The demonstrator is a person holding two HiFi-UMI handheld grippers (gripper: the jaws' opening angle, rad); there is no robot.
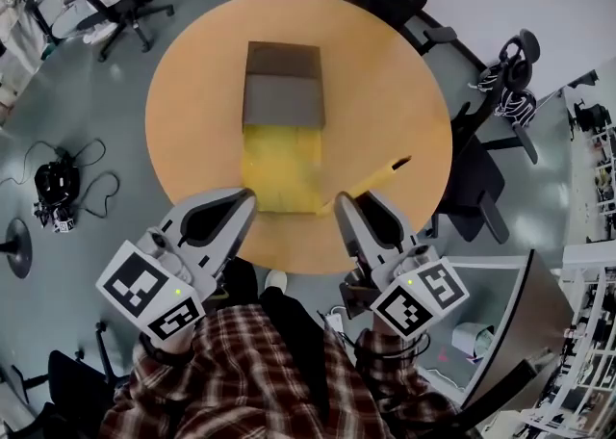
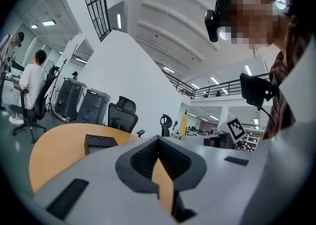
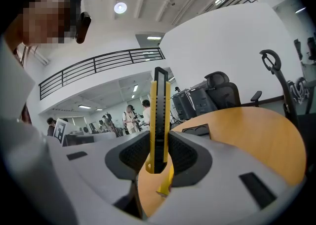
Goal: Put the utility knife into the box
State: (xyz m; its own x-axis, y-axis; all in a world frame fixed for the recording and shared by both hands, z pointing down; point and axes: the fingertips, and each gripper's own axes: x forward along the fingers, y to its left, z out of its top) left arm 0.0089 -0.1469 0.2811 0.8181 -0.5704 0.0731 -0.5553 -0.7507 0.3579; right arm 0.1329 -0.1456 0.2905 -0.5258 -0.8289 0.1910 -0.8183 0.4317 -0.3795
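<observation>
My right gripper (image 1: pixel 339 201) is pinching the utility knife (image 3: pixel 160 115) near its butt end. Its jaws are pressed on the yellow body from both sides, and the black slider faces the right gripper view. From the head view the knife (image 1: pixel 371 180) sticks out over the round table (image 1: pixel 385 90), pointing toward 2 o'clock and clear of the wood. My left gripper (image 1: pixel 248 194) hangs at the table's near edge with its jaws pressed together and nothing between them.

The box (image 1: pixel 282 100) sits near the table's middle, at about 11 o'clock from the knife. A yellow panel (image 1: pixel 282 169) lies on its near side, and I cannot tell what it is. The left gripper view shows shaped recesses in the box's dark top (image 2: pixel 100 143).

I judge the step to be the carry. To do it well I would:
- Swing the tip from 2 o'clock round to 12 so the knife lines up with the box's long side.
- Move forward over the yellow panel without clipping it.
- Come down level.
- Release only once the body rests in a recess, because it is held at one end and could tip.
</observation>
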